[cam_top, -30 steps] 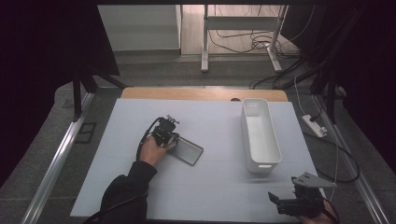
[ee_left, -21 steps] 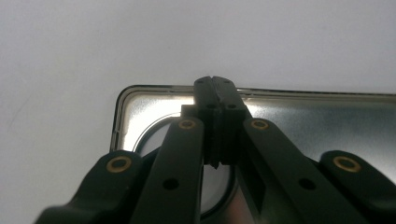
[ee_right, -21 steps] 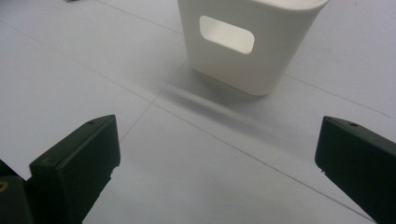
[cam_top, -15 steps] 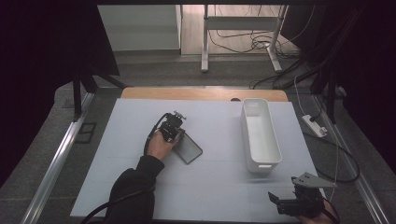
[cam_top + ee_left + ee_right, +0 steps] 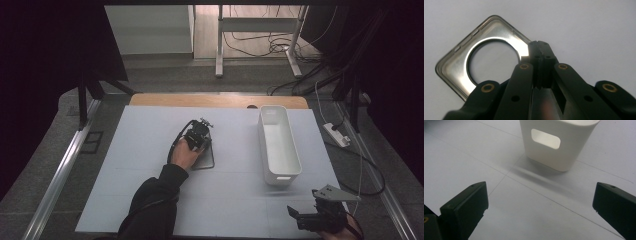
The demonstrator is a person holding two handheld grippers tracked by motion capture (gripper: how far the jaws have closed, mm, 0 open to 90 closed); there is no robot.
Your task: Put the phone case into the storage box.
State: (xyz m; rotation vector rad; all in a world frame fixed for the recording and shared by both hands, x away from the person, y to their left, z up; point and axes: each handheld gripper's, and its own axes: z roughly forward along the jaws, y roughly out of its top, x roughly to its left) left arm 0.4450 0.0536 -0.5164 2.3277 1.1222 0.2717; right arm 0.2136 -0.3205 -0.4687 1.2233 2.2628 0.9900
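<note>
At frame centre, the left gripper, jaws pinching the metal frame by its edge, is dragging it, while the right gripper is waiting spread at lower right, facing the white bin.

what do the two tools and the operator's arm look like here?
Left tool: black jaws with ribbed inner pads, brass-coloured rivets, black cable looping off it. Right tool: black blocky jaws, grey three-cornered plate on top. Left arm wears a dark long sleeve.

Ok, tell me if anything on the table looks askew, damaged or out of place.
Nothing looks damaged or spilled. The flat square metal frame with a round opening lies skewed to the table's edges, one corner pinched in the shut left tool. The long white plastic bin stands upright, and the right tool is open.
</note>
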